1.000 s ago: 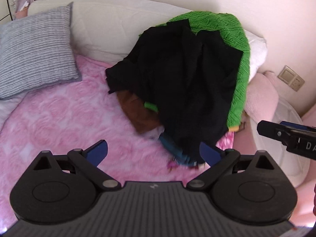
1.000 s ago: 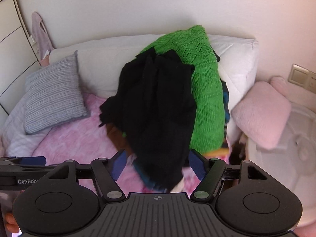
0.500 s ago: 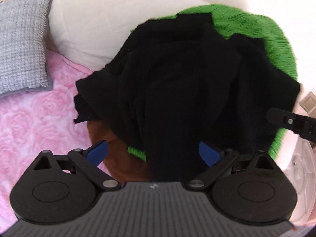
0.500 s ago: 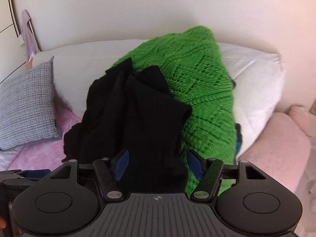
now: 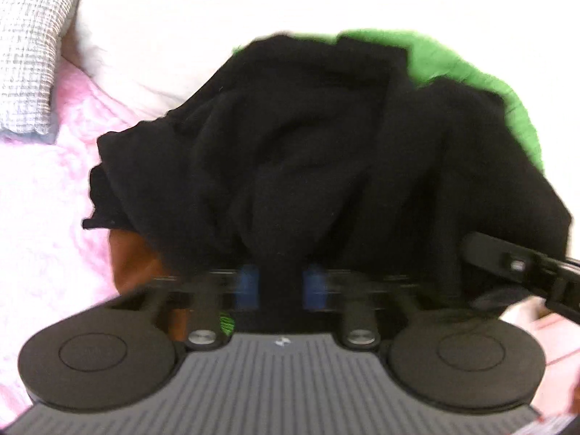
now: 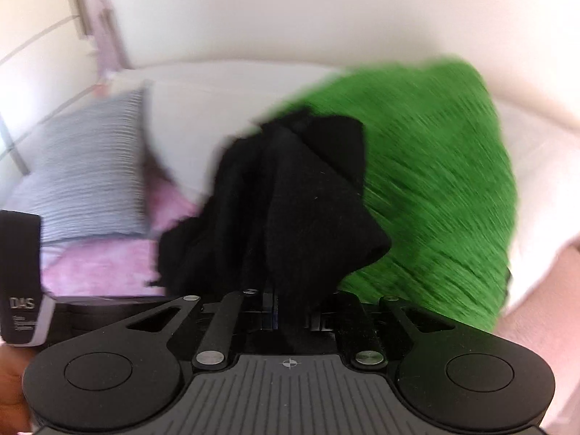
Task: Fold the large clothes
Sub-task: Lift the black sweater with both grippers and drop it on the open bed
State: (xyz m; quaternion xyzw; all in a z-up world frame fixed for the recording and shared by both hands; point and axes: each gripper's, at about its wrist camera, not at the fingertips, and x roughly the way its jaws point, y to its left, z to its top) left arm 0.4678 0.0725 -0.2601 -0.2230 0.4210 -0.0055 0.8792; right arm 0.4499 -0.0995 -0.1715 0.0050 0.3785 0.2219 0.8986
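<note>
A crumpled black garment (image 5: 308, 152) tops a heap of clothes on the bed and lies over a green knit (image 5: 453, 69). My left gripper (image 5: 281, 286) is closing; its blurred blue pads pinch a fold of the black cloth at the garment's near edge. In the right wrist view the same black garment (image 6: 290, 199) rises in a peak against the green knit (image 6: 427, 166). My right gripper (image 6: 290, 313) is closing too, with a strip of black cloth caught between its fingers. Part of the right gripper (image 5: 514, 268) shows at the left view's right edge.
A brown garment (image 5: 134, 261) pokes out under the black one. A pink blanket (image 5: 36, 217) covers the bed, with a grey striped pillow (image 6: 90, 181) at the left and a large white pillow (image 5: 163, 18) behind the heap. The left gripper's body (image 6: 21, 275) stands at the right view's left edge.
Both grippers came forward and down onto the heap. Their jaws, wide apart before, have drawn together on the black garment.
</note>
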